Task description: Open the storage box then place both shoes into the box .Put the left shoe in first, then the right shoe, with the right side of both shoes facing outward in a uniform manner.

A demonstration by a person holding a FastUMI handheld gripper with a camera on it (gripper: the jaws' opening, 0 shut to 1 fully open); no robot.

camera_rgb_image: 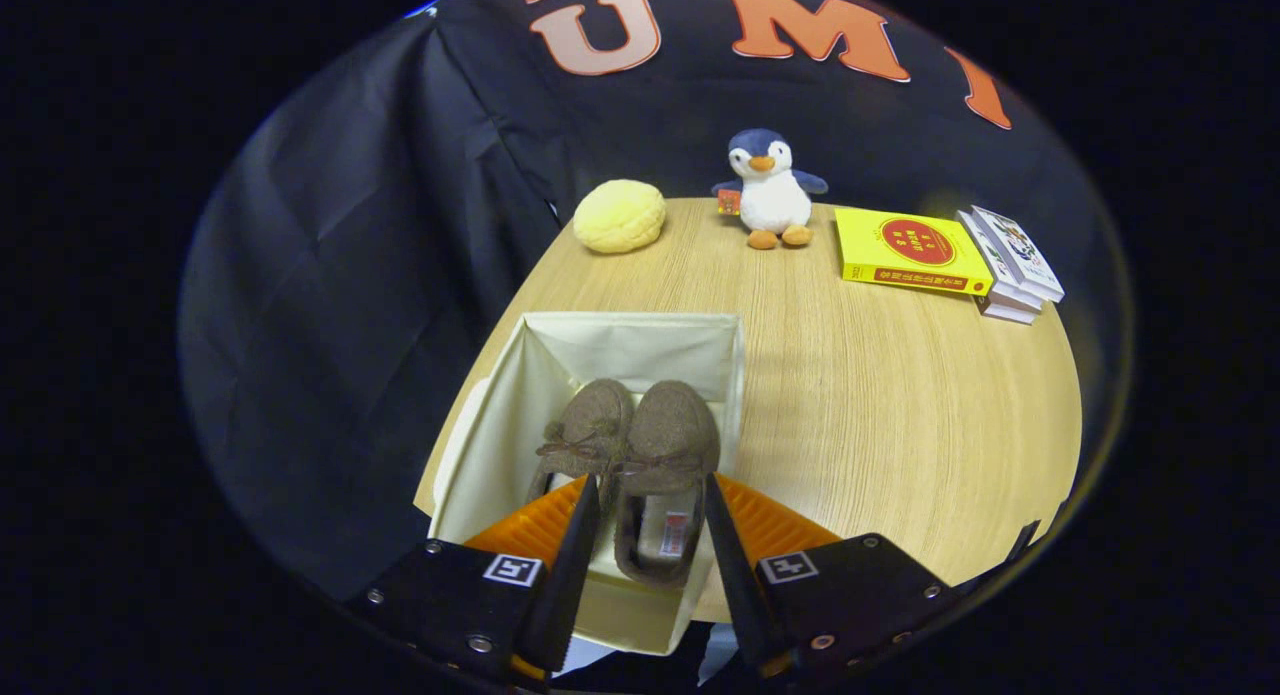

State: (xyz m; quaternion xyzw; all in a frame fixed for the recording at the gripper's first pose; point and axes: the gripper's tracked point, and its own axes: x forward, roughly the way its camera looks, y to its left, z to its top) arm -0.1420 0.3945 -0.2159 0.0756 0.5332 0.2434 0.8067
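A cream fabric storage box (640, 343) stands open on the wooden table's near left part. Two brown fuzzy shoes with bow laces lie in it side by side, toes pointing away from me. The left-hand shoe (590, 427) sits beyond my left finger. The right-hand shoe (672, 430) lies between my fingers, its heel opening towards me. My gripper (651, 478) hangs over the box's near end and straddles that shoe's heel. A thin strip of cream lining shows between the shoe and each of the fingers (578, 545), so the jaws stand apart from it.
At the table's (880, 405) far edge sit a yellow bun-shaped plush (619, 216) and a penguin plush (768, 190). A yellow book (910, 250) and a small stack of books (1012, 265) lie at the far right. Bare wood stretches right of the box.
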